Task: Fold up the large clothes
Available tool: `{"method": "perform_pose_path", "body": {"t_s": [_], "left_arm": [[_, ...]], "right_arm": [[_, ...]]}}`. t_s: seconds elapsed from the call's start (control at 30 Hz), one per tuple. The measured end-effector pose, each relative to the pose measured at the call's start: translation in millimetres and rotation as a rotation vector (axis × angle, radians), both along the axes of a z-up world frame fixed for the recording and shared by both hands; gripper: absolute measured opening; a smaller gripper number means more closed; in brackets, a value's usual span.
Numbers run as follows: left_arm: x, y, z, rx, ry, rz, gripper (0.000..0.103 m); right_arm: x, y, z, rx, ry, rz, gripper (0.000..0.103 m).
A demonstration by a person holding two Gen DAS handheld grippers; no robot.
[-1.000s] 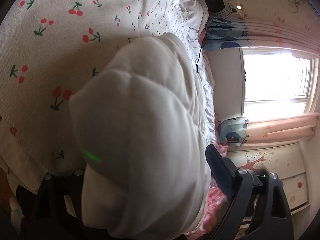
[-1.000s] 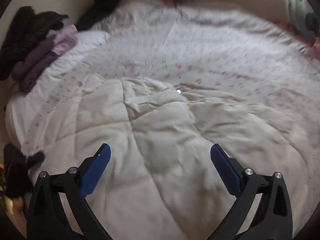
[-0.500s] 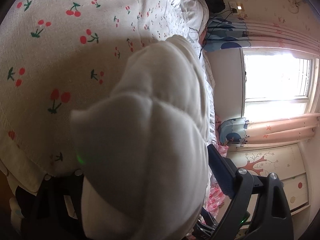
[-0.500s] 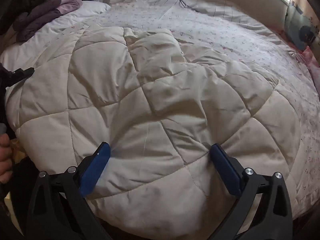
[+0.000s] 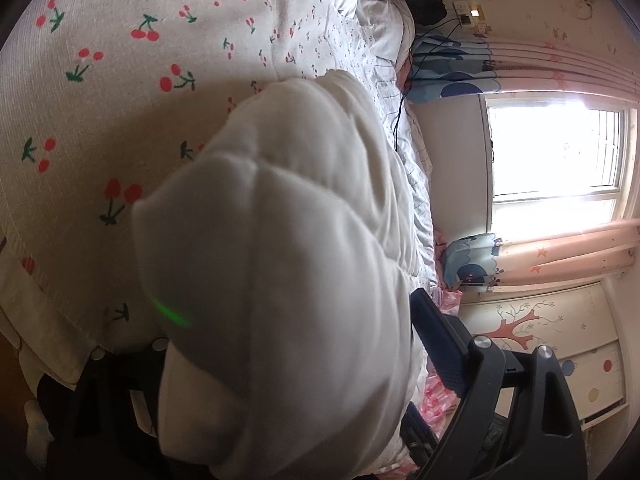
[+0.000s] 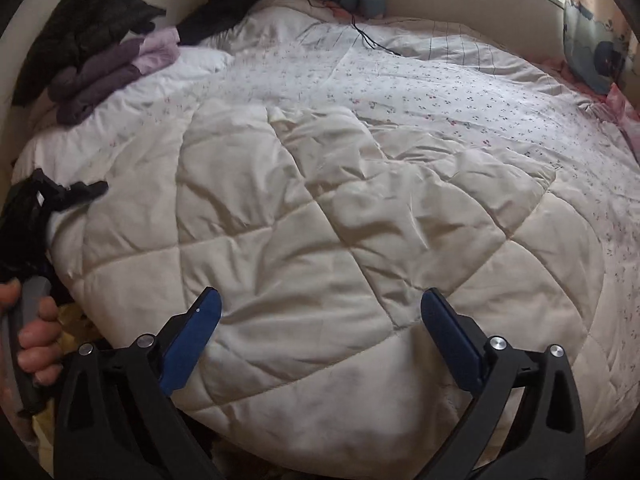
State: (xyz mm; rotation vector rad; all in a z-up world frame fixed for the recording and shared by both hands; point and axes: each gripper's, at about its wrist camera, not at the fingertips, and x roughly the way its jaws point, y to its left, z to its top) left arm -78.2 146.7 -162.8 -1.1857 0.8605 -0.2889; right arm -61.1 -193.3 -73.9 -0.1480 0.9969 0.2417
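A cream quilted padded garment [image 6: 320, 224] lies spread over the near half of the bed. My right gripper [image 6: 316, 320] is open and empty, just above its near edge. In the left wrist view a thick fold of the same garment [image 5: 280, 280] fills the space between my left gripper's fingers [image 5: 440, 344]; the left finger is hidden under the cloth. The left gripper [image 6: 36, 216] also shows at the left edge of the right wrist view, held by a hand, at the garment's left edge.
The bed has a white sheet with a cherry print [image 5: 100, 80]. Purple and black clothes [image 6: 100, 60] are piled at the bed's far left. A black cable [image 6: 372, 40] lies at the far side. A window with pink curtains [image 5: 560, 160] and a painted cabinet [image 5: 560, 332] stand beside the bed.
My right gripper pulled back and up, so more of the garment and bed shows. The fold in my left gripper shifted slightly but stays between the fingers.
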Motion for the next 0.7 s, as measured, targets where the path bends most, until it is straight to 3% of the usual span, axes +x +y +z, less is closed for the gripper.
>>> {"method": "perform_pose_path", "body": {"t_s": [0.4,0.7], "left_arm": [[-2.7,-3.2,20.5,0.093,-0.032,0.005,0.064],[-11.6,-19.3,61.4,0.175,-0.153,-0.026,0.052]], "right_arm": [[-9.4,-6.4,-2.3,0.015,-0.043,0.024,0.097],[-7.3,-11.0,-12.0,0.023,-0.074,0.027,0.097]]}}
